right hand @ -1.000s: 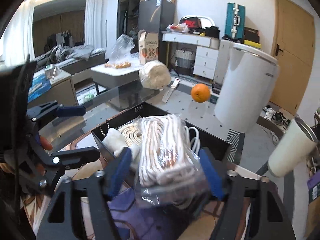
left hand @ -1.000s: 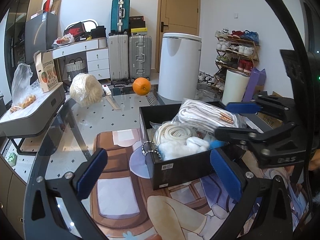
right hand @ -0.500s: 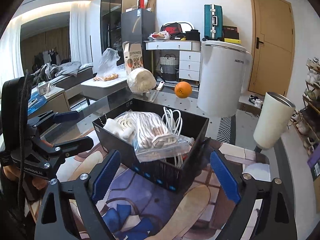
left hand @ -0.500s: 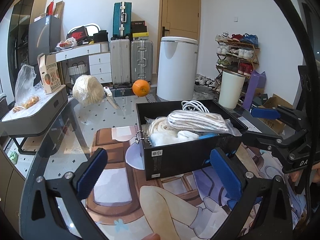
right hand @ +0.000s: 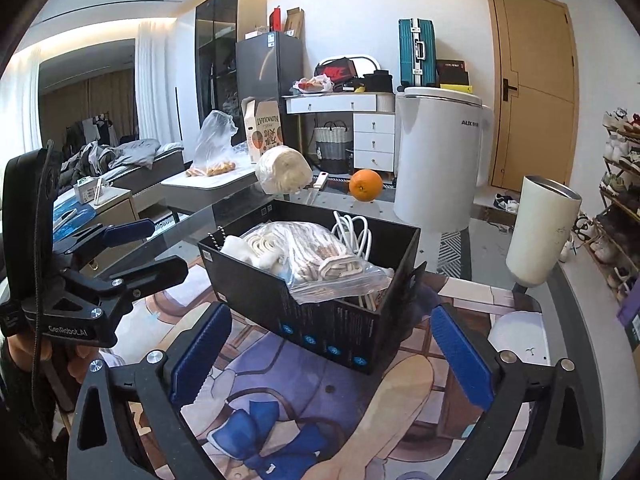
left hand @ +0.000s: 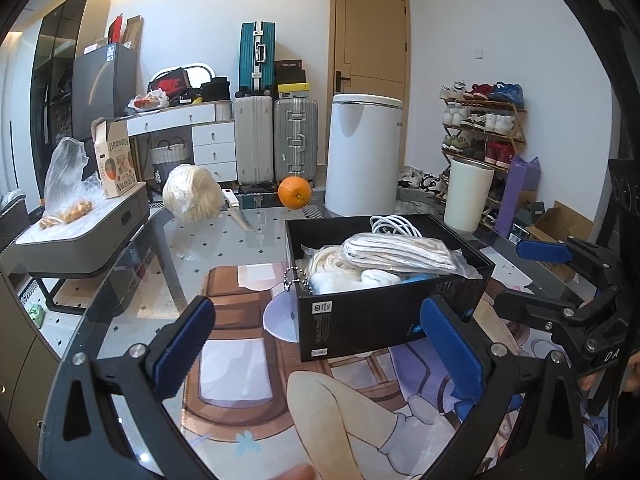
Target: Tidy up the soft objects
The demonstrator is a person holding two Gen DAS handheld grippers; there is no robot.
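Observation:
A black box (left hand: 372, 316) (right hand: 320, 312) stands on the printed mat on the glass table. It holds a clear bag of white-and-brown striped cloth (left hand: 400, 254) (right hand: 320, 258), coiled white rope (left hand: 324, 260), a white cable (right hand: 354, 230) and white fluffy pieces (left hand: 376, 278). My left gripper (left hand: 320, 344) is open and empty, just in front of the box. My right gripper (right hand: 332, 344) is open and empty, in front of the box's other side. Each gripper shows in the other's view: the right one (left hand: 560, 280), the left one (right hand: 132, 248).
A wrapped ball of cream yarn (left hand: 192, 194) (right hand: 284, 170), an orange (left hand: 295, 193) (right hand: 365, 185) and a knife (left hand: 238, 210) lie at the table's far end. A white tumbler (right hand: 540, 232) stands right of the box. A grey side table (left hand: 80, 228) carries a bag and carton.
My right gripper let go of the bag of striped cloth into the box, opened and pulled back. Both grippers have drawn back from the box and risen a little.

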